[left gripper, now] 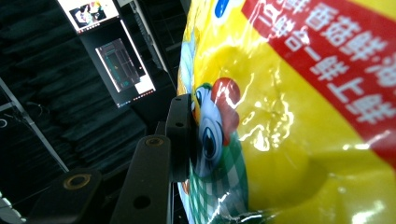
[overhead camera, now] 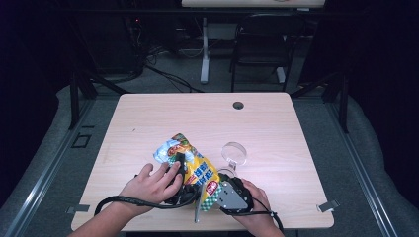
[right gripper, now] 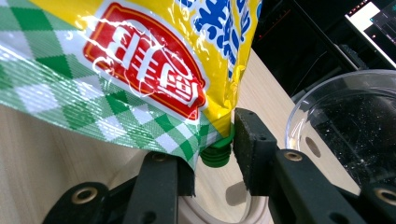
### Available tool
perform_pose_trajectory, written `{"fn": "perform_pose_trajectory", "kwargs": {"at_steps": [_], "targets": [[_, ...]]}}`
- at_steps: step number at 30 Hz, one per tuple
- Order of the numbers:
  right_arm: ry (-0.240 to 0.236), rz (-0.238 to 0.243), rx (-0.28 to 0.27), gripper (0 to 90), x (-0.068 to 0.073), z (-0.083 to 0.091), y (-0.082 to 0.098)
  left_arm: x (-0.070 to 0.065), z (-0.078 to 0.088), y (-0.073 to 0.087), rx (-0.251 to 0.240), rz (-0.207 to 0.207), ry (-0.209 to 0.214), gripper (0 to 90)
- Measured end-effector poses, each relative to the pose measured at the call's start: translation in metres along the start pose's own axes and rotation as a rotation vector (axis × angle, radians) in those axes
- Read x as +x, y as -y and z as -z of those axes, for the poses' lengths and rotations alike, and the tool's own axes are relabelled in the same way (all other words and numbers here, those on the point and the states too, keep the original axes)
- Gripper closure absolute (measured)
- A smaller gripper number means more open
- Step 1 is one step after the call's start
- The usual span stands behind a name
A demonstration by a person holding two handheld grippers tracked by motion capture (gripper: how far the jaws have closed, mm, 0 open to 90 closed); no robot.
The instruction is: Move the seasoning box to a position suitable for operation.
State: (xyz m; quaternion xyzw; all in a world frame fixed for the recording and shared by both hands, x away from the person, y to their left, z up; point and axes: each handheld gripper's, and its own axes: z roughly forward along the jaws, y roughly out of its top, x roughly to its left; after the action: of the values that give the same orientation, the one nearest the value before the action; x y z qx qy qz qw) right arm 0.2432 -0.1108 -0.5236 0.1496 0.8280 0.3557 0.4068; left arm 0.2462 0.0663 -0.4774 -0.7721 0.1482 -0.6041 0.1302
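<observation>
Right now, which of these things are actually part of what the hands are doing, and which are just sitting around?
In use:
- snack bag, yellow with a green check edge
- left gripper, pressed against the bag
- right gripper, at the bag's corner beside a green cap
- clear round bowl, close by the bag

Just around:
- black chair behind the table
- monitors in the dark background

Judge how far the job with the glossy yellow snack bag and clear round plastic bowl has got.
Done: left gripper and right gripper each clamp the glossy yellow snack bag. In hand: holding it beside the clear round plastic bowl. Left: bowl empty, nothing poured.
</observation>
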Motion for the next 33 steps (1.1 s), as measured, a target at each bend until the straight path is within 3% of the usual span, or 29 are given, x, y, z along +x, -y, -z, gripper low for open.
{"fn": "perform_pose_trajectory", "kwargs": {"at_steps": [15,33], "targets": [[-0.01,-0.051,-0.011,70.5,-0.0018,-0.0006,0.0016,0.0033,0.0019,-0.0003,0.001,-0.017,0.0,70.2],[0.003,-0.058,-0.02,70.4,-0.0021,0.0005,0.0011,0.0091,0.0039,-0.0017,0.001,-0.066,-0.032,70.3]]}}
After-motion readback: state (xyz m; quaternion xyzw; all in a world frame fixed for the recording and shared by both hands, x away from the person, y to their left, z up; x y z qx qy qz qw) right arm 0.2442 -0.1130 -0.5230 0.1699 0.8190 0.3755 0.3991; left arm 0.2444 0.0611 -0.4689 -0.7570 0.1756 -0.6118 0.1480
